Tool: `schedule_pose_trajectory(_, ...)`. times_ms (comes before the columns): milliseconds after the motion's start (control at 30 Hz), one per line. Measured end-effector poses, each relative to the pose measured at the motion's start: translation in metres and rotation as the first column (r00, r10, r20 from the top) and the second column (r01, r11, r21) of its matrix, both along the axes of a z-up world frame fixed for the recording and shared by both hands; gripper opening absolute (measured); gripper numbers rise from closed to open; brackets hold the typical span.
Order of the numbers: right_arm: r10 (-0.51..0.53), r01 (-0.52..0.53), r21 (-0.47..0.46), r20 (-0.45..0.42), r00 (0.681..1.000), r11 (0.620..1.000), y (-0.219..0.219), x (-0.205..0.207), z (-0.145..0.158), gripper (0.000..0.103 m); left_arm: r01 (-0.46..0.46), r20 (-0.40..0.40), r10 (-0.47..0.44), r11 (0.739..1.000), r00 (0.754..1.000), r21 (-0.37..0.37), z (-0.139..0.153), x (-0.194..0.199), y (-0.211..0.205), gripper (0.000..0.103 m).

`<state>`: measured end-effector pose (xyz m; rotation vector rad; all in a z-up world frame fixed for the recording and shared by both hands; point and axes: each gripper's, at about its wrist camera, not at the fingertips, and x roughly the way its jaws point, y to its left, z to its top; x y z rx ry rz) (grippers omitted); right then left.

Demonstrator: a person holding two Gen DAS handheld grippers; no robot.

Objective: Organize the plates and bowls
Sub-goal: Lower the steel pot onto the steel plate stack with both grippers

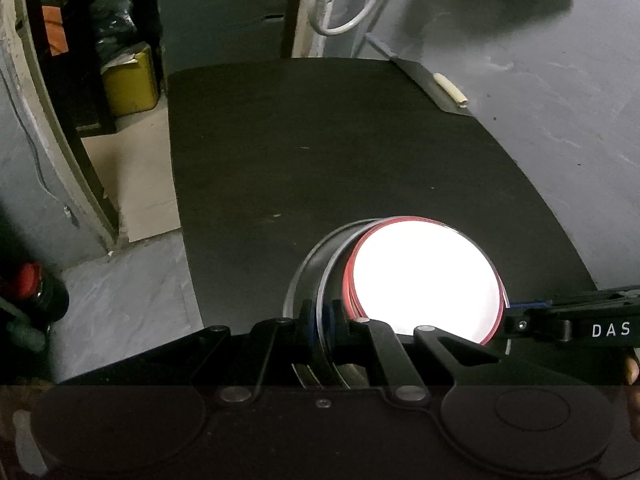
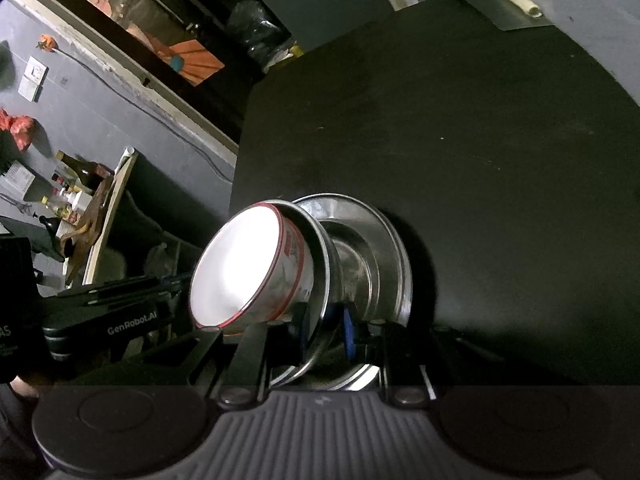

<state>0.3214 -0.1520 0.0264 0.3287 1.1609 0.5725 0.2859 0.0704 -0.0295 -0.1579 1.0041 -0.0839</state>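
A stack of dishes is held over the black table [image 1: 320, 140]. A white bowl with a red rim [image 1: 426, 280] sits in a steel plate [image 1: 316, 264]. My left gripper [image 1: 322, 320] is shut on the steel plate's rim. In the right wrist view the white bowl [image 2: 236, 268] rests in a steel plate [image 2: 320, 264], with a steel bowl and plate [image 2: 384, 256] beneath. My right gripper [image 2: 326, 328] is shut on the steel plate's rim from the other side. The right gripper [image 1: 532, 316] also shows at the right edge of the left wrist view; the left gripper [image 2: 168, 288] shows at the left of the right wrist view.
A metal dustpan-like sheet with a cream roll [image 1: 450, 88] lies at the table's far right corner. A yellow bin [image 1: 130, 80] and cardboard stand on the floor to the left. A shelf with bottles [image 2: 72, 192] is left of the table. White cable [image 1: 344, 4] hangs behind.
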Motion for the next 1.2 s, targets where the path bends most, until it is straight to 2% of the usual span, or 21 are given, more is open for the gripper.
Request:
schedule_pose_trajectory(533,-0.039,0.039,-0.047,0.003,0.999,0.998,0.014,0.001,-0.011,0.019,0.038,0.019,-0.038,0.999,0.999,0.024,-0.014,0.012,0.001,0.006)
schedule_pose_trajectory(667,-0.054,0.054,-0.043,0.012,0.998,0.998,0.014,-0.002,-0.012,0.021,0.040,0.028,-0.040,0.999,0.999,0.019,-0.015,0.012,0.002,0.005)
schedule_pose_trajectory(900,-0.074,0.077,-0.055,0.057,0.996,0.996,0.014,-0.012,-0.012,0.021,0.069,0.048,-0.072,0.996,0.996,0.059,-0.014,0.009,-0.003,0.007)
schedule_pose_trajectory(1000,-0.088,0.093,-0.069,0.075,0.993,0.993,0.016,-0.015,-0.011,0.021,0.076,0.053,-0.080,0.994,0.995,0.077,-0.014,0.008,-0.004,0.011)
schedule_pose_trajectory(1067,-0.099,0.106,-0.085,0.089,0.991,0.991,0.018,-0.017,-0.010,0.025,0.078,0.054,-0.082,0.993,0.995,0.085,-0.014,0.008,-0.003,0.014)
schedule_pose_trajectory(1200,-0.123,0.138,-0.125,0.124,0.985,0.983,0.024,-0.024,-0.008,0.028,0.073,0.056,-0.080,0.991,0.995,0.110,-0.013,0.006,-0.002,0.027)
